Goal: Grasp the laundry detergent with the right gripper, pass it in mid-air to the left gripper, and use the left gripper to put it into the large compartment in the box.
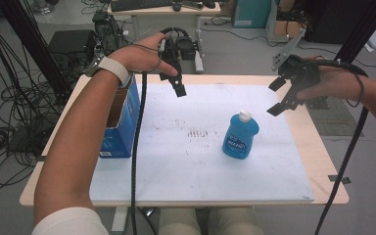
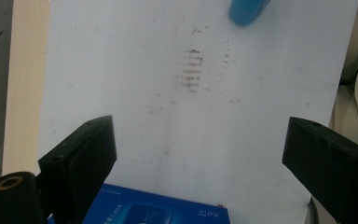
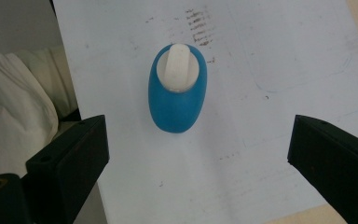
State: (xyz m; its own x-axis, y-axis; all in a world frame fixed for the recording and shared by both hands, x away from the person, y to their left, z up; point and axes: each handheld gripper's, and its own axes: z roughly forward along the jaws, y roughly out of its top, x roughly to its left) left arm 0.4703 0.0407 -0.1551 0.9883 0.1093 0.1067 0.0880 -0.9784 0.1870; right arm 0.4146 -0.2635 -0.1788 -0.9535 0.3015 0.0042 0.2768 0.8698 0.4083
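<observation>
High view is showing a white sheet [image 1: 176, 161] lying over a pale wooden table [image 1: 330, 171], with a patch of brown smudges [image 1: 198, 132] sitting near the sheet's middle. Beyond the table, a grey floor is carrying black cables, dark equipment and a second desk with a keyboard. A blue bottle [image 1: 240, 135] with a white cap is standing upright on the sheet, right of the smudges. A blue box [image 1: 122, 125] is standing open at the table's left edge (the forearm is covering part of it).

Left gripper [image 1: 174, 81] is hovering above the sheet's far edge, next to the box, with its jaws spread and nothing between them. Right gripper [image 1: 286, 95] is hanging above and to the right of the bottle, jaws spread wide and pinching nothing; its own view is looking down on the bottle's cap [image 3: 179, 65], well clear of both jaws.

Left gripper view is cutting the bottle off at its top edge, and the box print there is too blurred for reading. The bottle's label is likewise too small for reading.
</observation>
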